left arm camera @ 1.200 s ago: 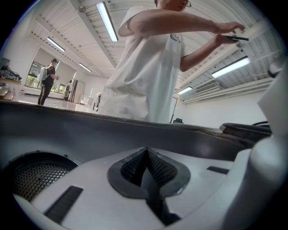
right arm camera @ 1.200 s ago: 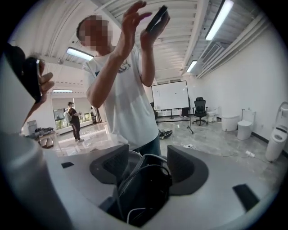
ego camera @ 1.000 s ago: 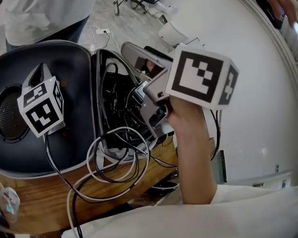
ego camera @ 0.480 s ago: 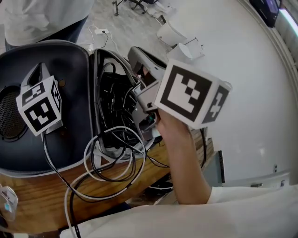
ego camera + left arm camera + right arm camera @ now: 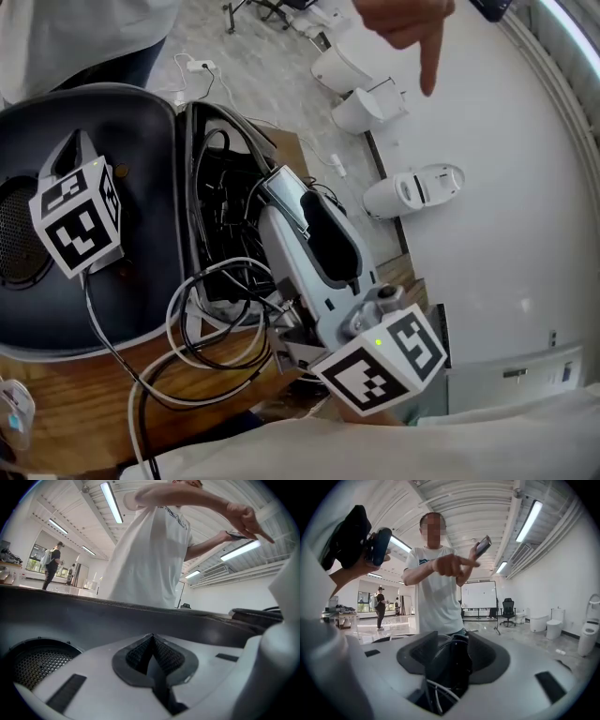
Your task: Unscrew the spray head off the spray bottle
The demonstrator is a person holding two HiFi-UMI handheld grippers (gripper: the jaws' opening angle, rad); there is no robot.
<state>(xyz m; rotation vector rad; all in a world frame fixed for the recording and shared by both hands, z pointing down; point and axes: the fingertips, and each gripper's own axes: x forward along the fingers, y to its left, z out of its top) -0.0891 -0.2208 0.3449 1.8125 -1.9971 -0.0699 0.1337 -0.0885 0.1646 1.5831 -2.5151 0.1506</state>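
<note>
No spray bottle can be made out for certain; a small clear plastic thing [image 5: 13,409] shows at the head view's lower left edge. My left gripper [image 5: 70,150] rests in the dark open case [image 5: 141,141], and its pads [image 5: 140,651] meet with nothing between them. My right gripper [image 5: 281,190] lies over the case's cable compartment, marker cube [image 5: 380,361] near my body. Its jaws have just been opening and stand apart [image 5: 447,644]; black cables [image 5: 450,672] show through the gap, not gripped.
The case sits on a wooden table [image 5: 66,394] with loops of white cable [image 5: 225,323] spilling over its edge. A person in a white shirt [image 5: 436,588] stands beyond, holding a phone, with a hand [image 5: 412,28] pointing. Toilets [image 5: 412,187] stand on the floor at right.
My right gripper has swung down from its raised place; its cube has gone from upper right to the bottom middle. A pointing hand has come in at the top. The left gripper has stayed put.
</note>
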